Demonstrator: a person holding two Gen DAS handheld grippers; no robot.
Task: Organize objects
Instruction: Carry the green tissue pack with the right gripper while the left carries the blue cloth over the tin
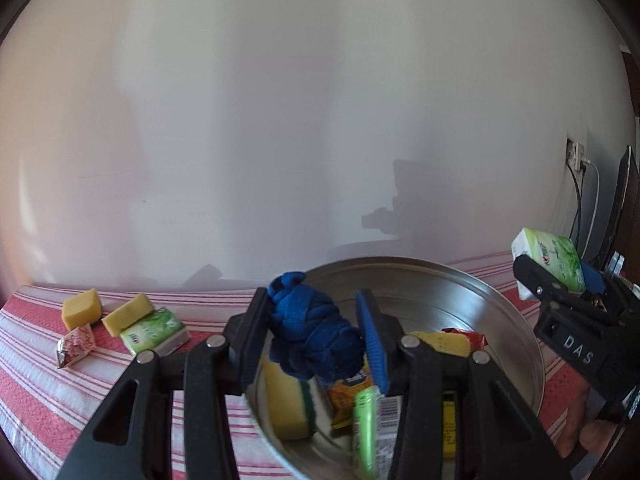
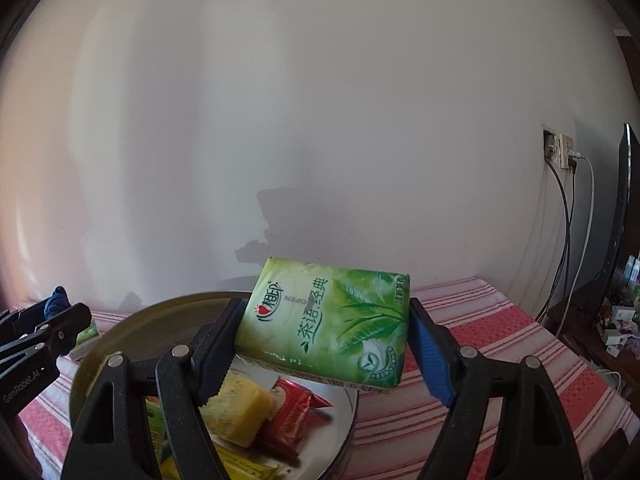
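Note:
My left gripper [image 1: 316, 336] is shut on a bunched blue cloth [image 1: 312, 328] and holds it over the left rim of a round metal basin [image 1: 508, 320]. The basin holds a yellow-green sponge [image 1: 290, 404], a yellow sponge [image 1: 442, 342], a red snack packet [image 1: 470, 338] and other packets. My right gripper [image 2: 324, 344] is shut on a green tissue pack [image 2: 326, 320] and holds it above the basin's right side [image 2: 160, 312]. The right gripper also shows in the left wrist view [image 1: 560, 284], with the pack [image 1: 550, 258].
On the red-and-white striped cloth [image 1: 48, 368] to the left lie two yellow sponges [image 1: 82, 308] [image 1: 128, 314], a green tissue pack [image 1: 154, 330] and a pink packet [image 1: 76, 346]. A white wall stands behind. Cables [image 2: 566, 240] and a dark screen [image 2: 622, 216] are at the right.

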